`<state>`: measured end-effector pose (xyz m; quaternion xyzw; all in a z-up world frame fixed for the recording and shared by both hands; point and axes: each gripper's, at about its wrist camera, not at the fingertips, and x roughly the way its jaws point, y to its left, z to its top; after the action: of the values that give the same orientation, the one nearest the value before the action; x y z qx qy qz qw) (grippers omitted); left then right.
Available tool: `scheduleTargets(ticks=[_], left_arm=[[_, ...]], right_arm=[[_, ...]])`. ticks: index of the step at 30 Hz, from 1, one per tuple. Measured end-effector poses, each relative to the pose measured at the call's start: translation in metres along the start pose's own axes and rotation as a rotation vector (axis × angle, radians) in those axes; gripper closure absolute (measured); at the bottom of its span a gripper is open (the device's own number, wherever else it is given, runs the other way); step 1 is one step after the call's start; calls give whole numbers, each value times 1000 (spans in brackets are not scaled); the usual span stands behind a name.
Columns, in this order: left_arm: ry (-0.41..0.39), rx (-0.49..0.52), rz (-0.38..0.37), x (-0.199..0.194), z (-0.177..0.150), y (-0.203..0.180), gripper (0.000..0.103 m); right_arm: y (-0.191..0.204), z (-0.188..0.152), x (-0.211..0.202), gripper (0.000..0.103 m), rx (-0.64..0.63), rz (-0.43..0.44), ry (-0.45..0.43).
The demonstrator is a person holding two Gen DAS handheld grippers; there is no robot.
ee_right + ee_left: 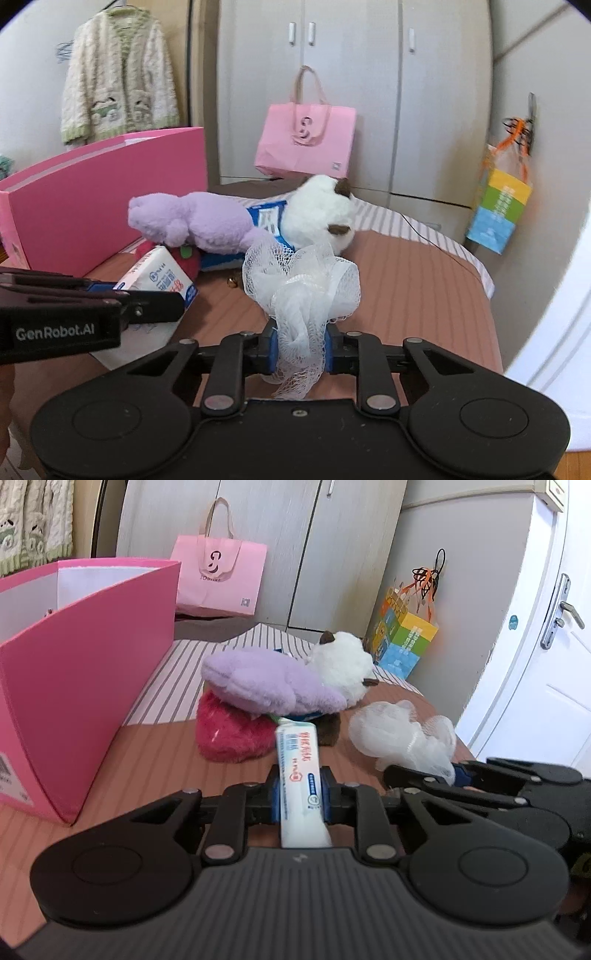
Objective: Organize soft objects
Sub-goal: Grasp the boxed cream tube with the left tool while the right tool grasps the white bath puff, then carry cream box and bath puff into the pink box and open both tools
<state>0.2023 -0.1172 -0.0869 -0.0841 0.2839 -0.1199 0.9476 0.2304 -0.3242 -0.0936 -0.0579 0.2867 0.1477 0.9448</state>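
Observation:
My left gripper is shut on a white tissue pack held just above the bed; the pack also shows in the right wrist view. My right gripper is shut on a white mesh bath sponge, which also shows in the left wrist view. Ahead lie a purple plush, a red plush under it and a white plush with brown ears. An open pink box stands at the left.
A pink shopping bag leans on the wardrobe behind the bed. A colourful paper bag hangs at the right wall. A white door is at the far right. A striped sheet covers the far part of the bed.

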Motion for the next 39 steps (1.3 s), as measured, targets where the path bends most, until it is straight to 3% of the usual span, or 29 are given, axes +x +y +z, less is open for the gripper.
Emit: scheduleTargets(ticks=[5,14,21,35,39], left_arm=[[12,-37,-15,-7,-2,10,85],[91,59,5,-3,-5,0,85],[49,140,32,-11,-11,-7,86],[74,85,-13,-47,-12,22,86],[78,60,-19,-58,-14,33,86]], right_arm=[[5,-10,-17,77,82,-12,-10],[12,-23,-29,77,148,-25,-17],[17,-25,-30,77,134,-41,-21],[41,-35,-54,76,96,-70,8],[44,-39,-64,76,156,-66,20]])
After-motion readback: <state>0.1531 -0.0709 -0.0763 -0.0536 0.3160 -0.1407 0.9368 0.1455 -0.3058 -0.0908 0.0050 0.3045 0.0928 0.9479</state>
